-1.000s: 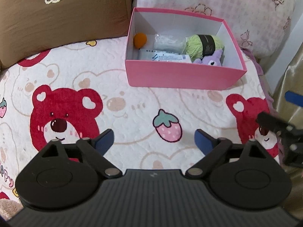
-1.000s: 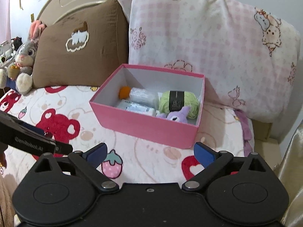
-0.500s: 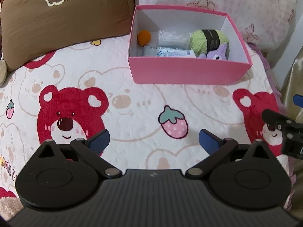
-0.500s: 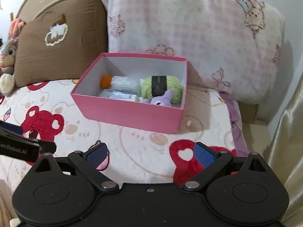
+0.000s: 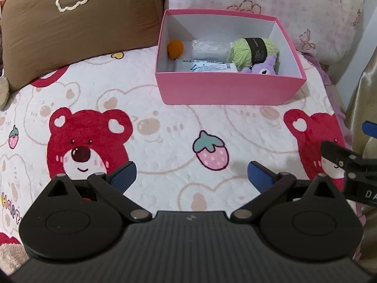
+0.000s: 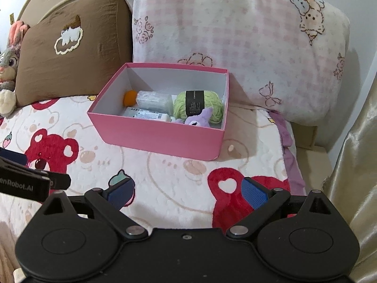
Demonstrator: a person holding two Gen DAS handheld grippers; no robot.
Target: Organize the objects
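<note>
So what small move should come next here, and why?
Probably hold both grippers back, or lift them away: the left gripper and right gripper are open and empty, everything visible already lies inside the pink box, and nothing loose shows on the blanket.

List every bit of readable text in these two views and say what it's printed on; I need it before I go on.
"enRobot.AI", cut off at the frame edge, on the left gripper body in the right wrist view.
"D A", cut off, on the right gripper body in the left wrist view.
"HAPP", cut off, on the bear blanket.
Yarn ball's black band: print too small to read.
White packet in the pink box: print blurred.
</note>
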